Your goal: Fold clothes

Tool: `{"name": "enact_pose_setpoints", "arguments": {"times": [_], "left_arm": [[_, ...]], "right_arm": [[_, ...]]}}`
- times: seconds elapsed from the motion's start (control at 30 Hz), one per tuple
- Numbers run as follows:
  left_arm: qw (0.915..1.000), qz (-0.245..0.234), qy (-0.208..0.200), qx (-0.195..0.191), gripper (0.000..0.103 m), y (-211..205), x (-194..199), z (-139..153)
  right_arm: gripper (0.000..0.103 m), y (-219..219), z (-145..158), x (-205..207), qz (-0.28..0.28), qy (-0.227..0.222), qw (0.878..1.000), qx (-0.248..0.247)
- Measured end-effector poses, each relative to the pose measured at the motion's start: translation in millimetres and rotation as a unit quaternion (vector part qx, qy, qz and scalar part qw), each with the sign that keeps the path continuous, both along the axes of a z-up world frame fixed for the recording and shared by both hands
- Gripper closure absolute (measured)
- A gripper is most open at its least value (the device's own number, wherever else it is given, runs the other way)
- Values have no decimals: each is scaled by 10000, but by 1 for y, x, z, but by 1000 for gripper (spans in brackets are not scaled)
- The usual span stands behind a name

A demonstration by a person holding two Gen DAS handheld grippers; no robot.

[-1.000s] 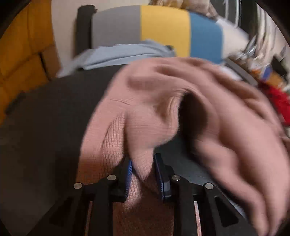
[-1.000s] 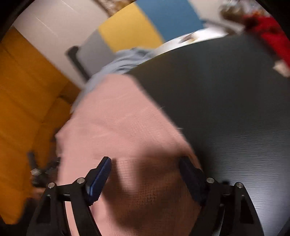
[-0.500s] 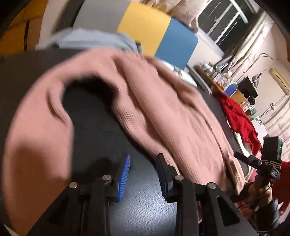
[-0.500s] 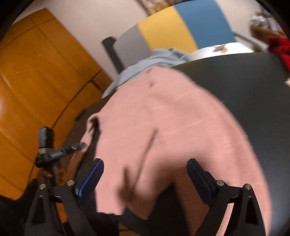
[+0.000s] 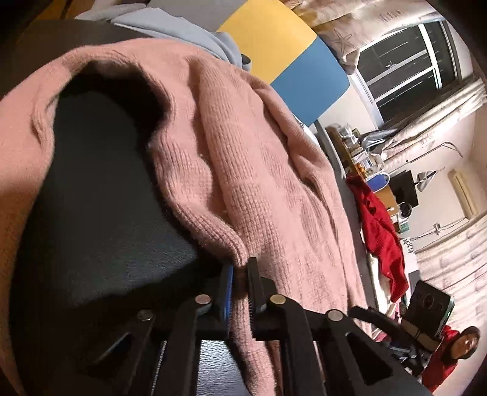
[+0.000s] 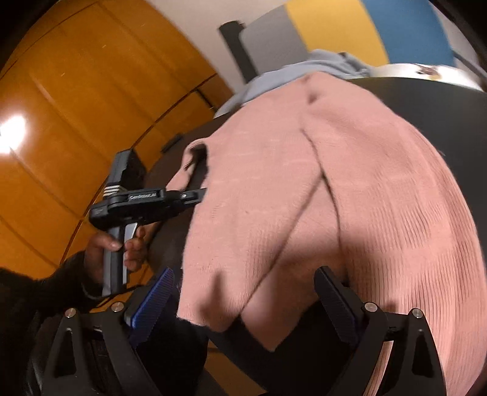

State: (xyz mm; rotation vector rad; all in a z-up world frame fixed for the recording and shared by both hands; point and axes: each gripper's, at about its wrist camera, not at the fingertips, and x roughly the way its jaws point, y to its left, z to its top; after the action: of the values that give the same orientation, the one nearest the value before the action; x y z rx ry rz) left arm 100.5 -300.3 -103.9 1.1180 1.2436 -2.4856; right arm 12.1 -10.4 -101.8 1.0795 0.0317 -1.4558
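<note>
Pink knit sweater point(image 5: 249, 170) spread on a dark tabletop point(image 5: 100, 213), filling the centre of both wrist views. In the left wrist view its ribbed hem runs diagonally from upper left to lower right, and a folded edge comes down to the left gripper point(image 5: 239, 286), whose jaws are pinched together on that knit edge at lower centre. A loop of the sweater arches over bare tabletop at upper left. Beyond it, at the top, lie a pale blue garment point(image 5: 170, 27) and a chair back point(image 5: 283, 51) in yellow and blue panels; a red garment point(image 5: 380, 234) hangs at right, below a window point(image 5: 408, 64).

In the right wrist view the right gripper point(image 6: 243, 304) stands wide apart, its pads touching nothing, with the sweater's near edge lying between them. A central crease runs from top centre toward the bottom. At left a hand point(image 6: 115, 246) in a dark sleeve point(image 6: 36, 298) holds the other gripper's handle before orange wooden panels point(image 6: 76, 106).
</note>
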Motion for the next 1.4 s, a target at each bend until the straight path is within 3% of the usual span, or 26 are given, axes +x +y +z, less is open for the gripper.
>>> {"name": "enact_pose_setpoints", "arguments": {"times": [0.07, 0.17, 0.3, 0.5, 0.67, 0.8, 0.87, 0.93, 1.07, 1.13, 1.23, 1.4], "left_arm": [[9999, 96, 130, 38, 98, -7, 5, 7], [9991, 292, 293, -10, 98, -23, 16, 21], [9945, 828, -25, -644, 98, -57, 40, 35], [9671, 1653, -1192, -1522, 97, -100, 87, 19], [9537, 1835, -1174, -2075, 96, -86, 99, 42], [9612, 1167, -495, -2449, 88, -46, 73, 65], [9615, 802, -313, -2609, 88, -30, 52, 68], [9633, 456, -268, -2631, 88, -19, 31, 58], [9572, -39, -710, -2806, 88, -7, 3, 31], [9592, -300, -1007, -2625, 88, -5, 4, 9], [9588, -417, -981, -2632, 87, 1, 12, 1], [9551, -621, -824, -2779, 85, 8, 15, -2]], "right_arm": [[5, -12, -3, -8, 208, -136, 9997, 26], [2, -30, -17, -18, 380, -169, 9980, 467], [2, -22, -18, -18, 649, 139, 9931, 972], [2, 46, -20, -46, -285, 67, 9917, 1253], [2, 71, -8, -38, -705, 8, 9846, 1598], [1, 45, 21, -17, -298, 349, 9942, 978], [0, 16, 27, -9, -51, 750, 9936, 845], [0, -9, 20, -7, 105, 795, 9932, 845], [0, -17, -17, -16, -81, 1211, 9751, 1858], [0, 10, -21, -4, -80, 1536, 9684, 1965], [0, 52, -21, 11, -214, 1729, 9574, 2301], [0, 91, -21, 29, -262, 1628, 9478, 2728]]}}
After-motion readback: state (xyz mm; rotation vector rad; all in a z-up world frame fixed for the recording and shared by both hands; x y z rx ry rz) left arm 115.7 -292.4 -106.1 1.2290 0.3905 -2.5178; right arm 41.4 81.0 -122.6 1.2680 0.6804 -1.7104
